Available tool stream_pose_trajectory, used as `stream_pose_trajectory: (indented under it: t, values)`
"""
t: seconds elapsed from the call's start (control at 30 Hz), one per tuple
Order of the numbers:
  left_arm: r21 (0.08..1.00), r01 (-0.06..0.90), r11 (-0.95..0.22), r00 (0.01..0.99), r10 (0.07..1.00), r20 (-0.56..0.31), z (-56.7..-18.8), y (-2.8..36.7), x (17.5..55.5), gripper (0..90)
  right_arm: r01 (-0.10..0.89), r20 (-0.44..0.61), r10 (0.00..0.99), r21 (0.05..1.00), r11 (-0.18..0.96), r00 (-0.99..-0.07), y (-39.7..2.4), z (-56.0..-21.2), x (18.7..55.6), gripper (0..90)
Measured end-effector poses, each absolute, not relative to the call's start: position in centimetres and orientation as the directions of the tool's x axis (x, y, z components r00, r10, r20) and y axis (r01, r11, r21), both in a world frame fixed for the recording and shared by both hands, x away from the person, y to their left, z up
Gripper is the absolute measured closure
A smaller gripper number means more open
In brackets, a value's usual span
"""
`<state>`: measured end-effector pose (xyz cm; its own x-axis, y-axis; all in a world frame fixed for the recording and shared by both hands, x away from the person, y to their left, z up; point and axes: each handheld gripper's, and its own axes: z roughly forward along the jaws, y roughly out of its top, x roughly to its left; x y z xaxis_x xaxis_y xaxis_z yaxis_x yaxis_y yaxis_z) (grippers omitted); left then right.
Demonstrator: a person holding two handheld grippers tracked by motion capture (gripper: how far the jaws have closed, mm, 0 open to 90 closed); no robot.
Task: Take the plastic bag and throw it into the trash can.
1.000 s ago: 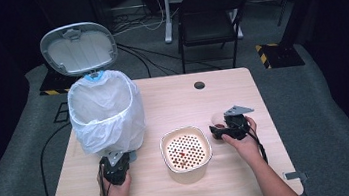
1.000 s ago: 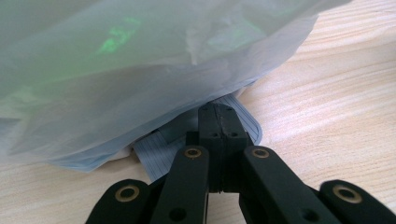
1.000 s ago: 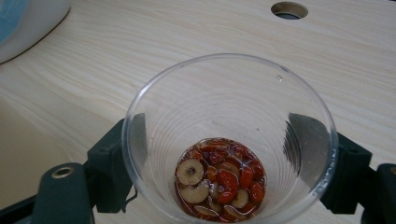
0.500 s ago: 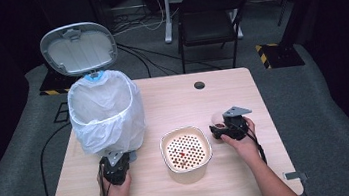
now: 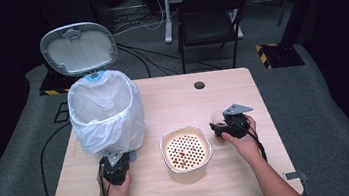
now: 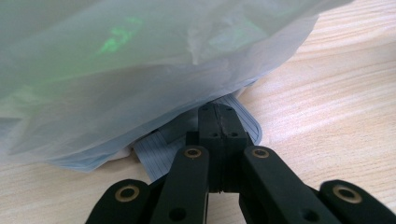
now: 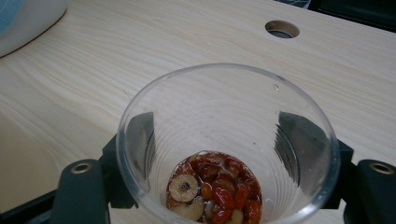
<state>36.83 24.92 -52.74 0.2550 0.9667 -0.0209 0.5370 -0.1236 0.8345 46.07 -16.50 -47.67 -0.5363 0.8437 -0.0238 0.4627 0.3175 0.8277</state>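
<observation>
A clear plastic cup (image 7: 224, 116) stands on the table (image 5: 173, 103) with red berries and sliced dried fruit (image 7: 212, 191) at its bottom. My right gripper (image 7: 217, 140) straddles the cup (image 5: 217, 119), and its pads (image 7: 140, 135) lie against the wall on both sides. Its jaws have just been closing with the cup between them. My left gripper (image 6: 218, 109) is shut, its tips at the grey ribbed pedal (image 6: 245, 119) under the bin's white bag (image 6: 140, 70). The bin (image 5: 106, 114) stands at the left with its lid (image 5: 79, 48) raised.
A cream bowl with a perforated strainer insert (image 5: 186, 149) sits between my two grippers (image 5: 118, 158), left of the right gripper (image 5: 220, 127). A round cable hole (image 5: 199, 85) lies far on the table. A black chair (image 5: 208, 18) stands beyond the far edge.
</observation>
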Motion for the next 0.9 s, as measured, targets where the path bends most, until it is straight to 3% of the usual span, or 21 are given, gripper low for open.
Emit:
stream_pose_trajectory:
  t: [0.43,0.9]
  values:
    - [0.834,0.537,-0.125,0.254,0.967,-0.019,-52.7,24.9,36.8,90.0,0.466,-0.028,0.831,0.817,0.339,-0.556,-16.6,-46.9,46.2,32.8]
    - [0.835,0.537,-0.123,0.254,0.967,-0.021,-52.7,24.9,36.8,90.0,0.408,-0.051,0.793,0.836,0.367,-0.607,-15.3,-43.5,46.6,34.5]
